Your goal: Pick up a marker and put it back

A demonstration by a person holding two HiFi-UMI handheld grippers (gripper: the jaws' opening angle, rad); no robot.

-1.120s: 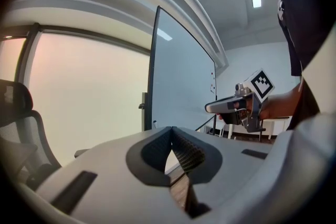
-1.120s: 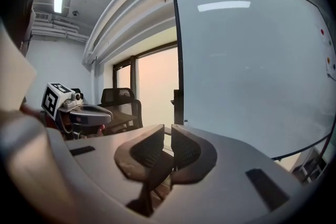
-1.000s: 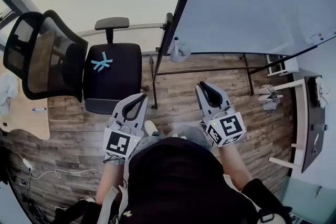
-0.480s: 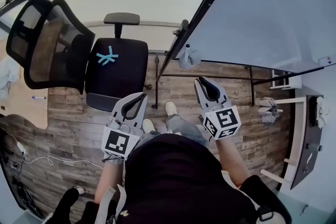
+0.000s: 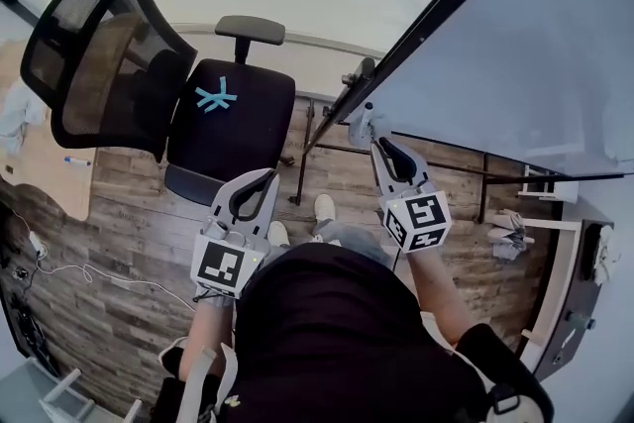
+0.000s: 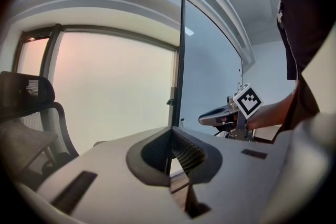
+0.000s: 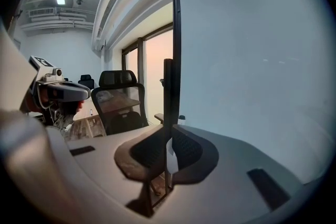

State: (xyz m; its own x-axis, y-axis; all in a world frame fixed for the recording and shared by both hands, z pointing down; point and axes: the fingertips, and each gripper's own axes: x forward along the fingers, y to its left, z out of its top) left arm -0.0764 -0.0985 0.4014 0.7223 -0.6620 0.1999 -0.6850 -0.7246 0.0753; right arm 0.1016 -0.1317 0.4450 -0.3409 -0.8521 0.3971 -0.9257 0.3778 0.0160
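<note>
A pale holder (image 5: 365, 122) hangs on the dark edge frame of the big whiteboard (image 5: 515, 45), with something thin standing up in it; whether that is a marker is too small to tell. The holder (image 7: 181, 119) also shows beside the frame in the right gripper view. My right gripper (image 5: 380, 144) is shut and empty, its tips just below the holder. My left gripper (image 5: 268, 176) is shut and empty, held lower, near the chair. A blue-capped marker (image 5: 74, 161) lies on the wooden desk (image 5: 45, 193) at far left. The jaws meet in both gripper views (image 6: 173, 144) (image 7: 169, 136).
A black office chair (image 5: 228, 129) with a blue tape cross stands ahead on the left. The whiteboard's stand bars (image 5: 327, 149) cross the wood floor between the grippers. A white cable (image 5: 69, 272) lies on the floor at left. White furniture (image 5: 555, 243) stands at right.
The view has swung and closed in on the whiteboard's edge. The right gripper's tips have come up close under the holder. Both grippers stay shut and empty.
</note>
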